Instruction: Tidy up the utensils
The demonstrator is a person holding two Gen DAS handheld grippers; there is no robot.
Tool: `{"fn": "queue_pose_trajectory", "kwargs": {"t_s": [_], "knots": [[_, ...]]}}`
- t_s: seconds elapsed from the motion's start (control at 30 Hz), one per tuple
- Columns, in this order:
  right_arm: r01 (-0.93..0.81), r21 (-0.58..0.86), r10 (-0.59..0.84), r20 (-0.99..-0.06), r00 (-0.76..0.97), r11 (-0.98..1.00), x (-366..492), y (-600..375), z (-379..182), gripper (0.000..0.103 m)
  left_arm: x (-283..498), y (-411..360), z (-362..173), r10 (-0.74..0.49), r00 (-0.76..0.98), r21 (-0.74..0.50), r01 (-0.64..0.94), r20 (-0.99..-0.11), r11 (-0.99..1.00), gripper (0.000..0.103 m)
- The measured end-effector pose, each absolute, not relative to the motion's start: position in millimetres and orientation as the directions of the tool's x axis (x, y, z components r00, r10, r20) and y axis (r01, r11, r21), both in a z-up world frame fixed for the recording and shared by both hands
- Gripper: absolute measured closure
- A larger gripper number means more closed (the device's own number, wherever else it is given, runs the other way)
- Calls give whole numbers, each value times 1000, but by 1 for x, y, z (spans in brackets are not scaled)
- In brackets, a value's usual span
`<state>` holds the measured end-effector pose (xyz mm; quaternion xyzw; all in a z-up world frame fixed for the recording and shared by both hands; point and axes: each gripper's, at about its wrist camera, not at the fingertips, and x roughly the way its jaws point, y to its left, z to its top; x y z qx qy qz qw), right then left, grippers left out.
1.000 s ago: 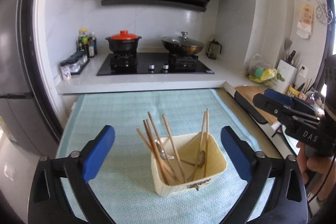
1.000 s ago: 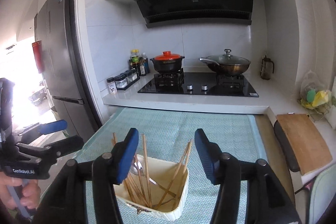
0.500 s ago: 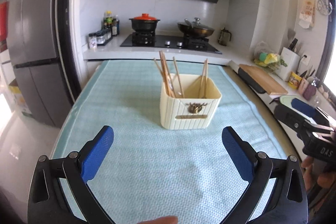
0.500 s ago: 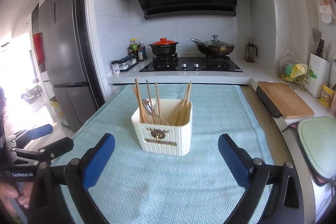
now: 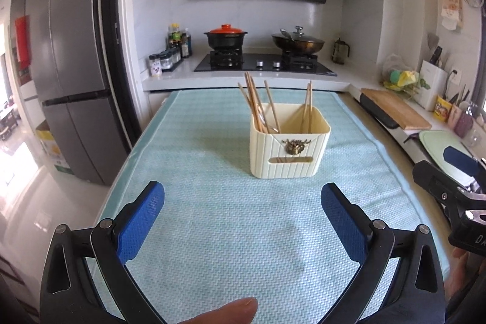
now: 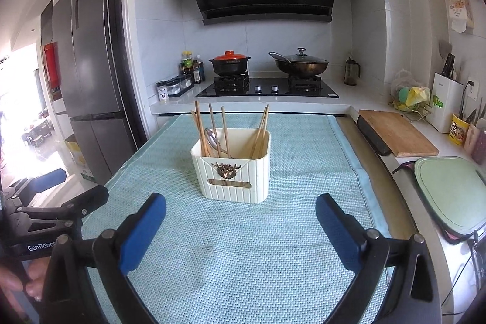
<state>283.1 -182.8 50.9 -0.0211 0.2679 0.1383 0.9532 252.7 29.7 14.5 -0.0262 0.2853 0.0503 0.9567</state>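
A cream ribbed utensil holder (image 5: 288, 152) (image 6: 232, 172) with a brass ornament stands on the light blue table mat (image 5: 212, 202) (image 6: 243, 248). It holds several wooden chopsticks (image 5: 258, 105) (image 6: 212, 129) and a metal spoon (image 6: 214, 140). My left gripper (image 5: 243, 217) is open and empty, held back from the holder above the mat. My right gripper (image 6: 241, 220) is open and empty, also short of the holder. The right gripper also shows at the right edge of the left wrist view (image 5: 455, 181), and the left gripper at the left edge of the right wrist view (image 6: 51, 202).
A stove (image 5: 264, 63) with a red-lidded pot (image 5: 226, 38) and a wok (image 5: 297, 43) stands on the counter behind. A fridge (image 5: 70, 75) is on the left. A wooden cutting board (image 6: 395, 132) and a green board (image 6: 452, 190) lie on the right counter.
Both grippers have pulled back and away from the holder, which now stands farther off. The right gripper's jaws have opened wide. The holder and its utensils stay put.
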Motion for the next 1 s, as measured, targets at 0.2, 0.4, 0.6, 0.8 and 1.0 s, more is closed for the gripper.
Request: {"fn": "queue_pose_trajectory", "kwargs": {"t_s": [0.2,0.4,0.6,0.8,1.0], "knots": [[-283,6,247,-507,826,959,277,-177,52,2,250,29,18,99,837,-8,-123,-538,992,0],[-283,3,245,-511,824,959,277,-176,52,2,250,30,17,102,833,-4,-125,-544,992,0],[-289,-2,248,-511,823,957,275,-173,51,2,250,30,16,101,830,-6,-124,-548,992,0],[-287,-11,243,-505,828,958,272,-172,52,2,249,30,16,119,832,0,-142,-541,990,0],[-287,-14,243,-496,834,958,270,-172,55,2,247,30,19,129,838,0,-152,-531,988,0]]}}
